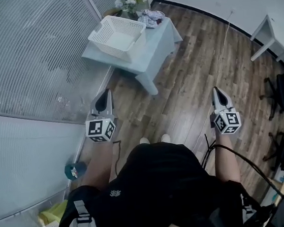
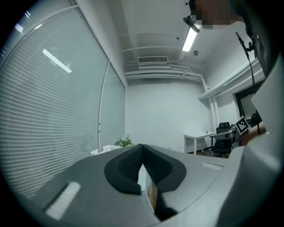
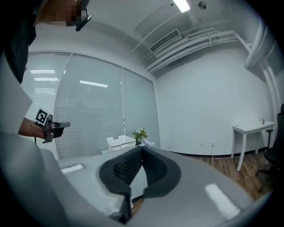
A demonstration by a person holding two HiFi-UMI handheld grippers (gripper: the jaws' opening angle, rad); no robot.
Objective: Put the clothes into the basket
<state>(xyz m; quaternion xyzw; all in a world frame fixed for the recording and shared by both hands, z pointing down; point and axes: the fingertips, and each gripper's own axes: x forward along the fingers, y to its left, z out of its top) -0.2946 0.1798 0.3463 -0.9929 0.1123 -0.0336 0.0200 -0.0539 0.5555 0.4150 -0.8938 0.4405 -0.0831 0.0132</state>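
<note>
A white plastic basket (image 1: 117, 36) stands on a small pale table (image 1: 156, 47) at the far end of the room, and it looks empty. Behind it on the same table lies a small heap of clothes (image 1: 151, 18). The basket (image 3: 117, 141) and the clothes (image 3: 148, 143) also show small in the right gripper view. I stand well back from the table. My left gripper (image 1: 103, 100) and right gripper (image 1: 220, 95) hang at waist height over the wood floor, both shut with nothing between their jaws. In the left gripper view my left gripper (image 2: 142, 148) has its pads touching.
A glass wall with blinds (image 1: 33, 56) runs along the left. A flower pot (image 1: 130, 3) stands at the table's far corner. A white desk (image 1: 269, 37) and black office chairs (image 1: 283, 93) are at the right. A cable (image 1: 225, 44) runs across the wood floor.
</note>
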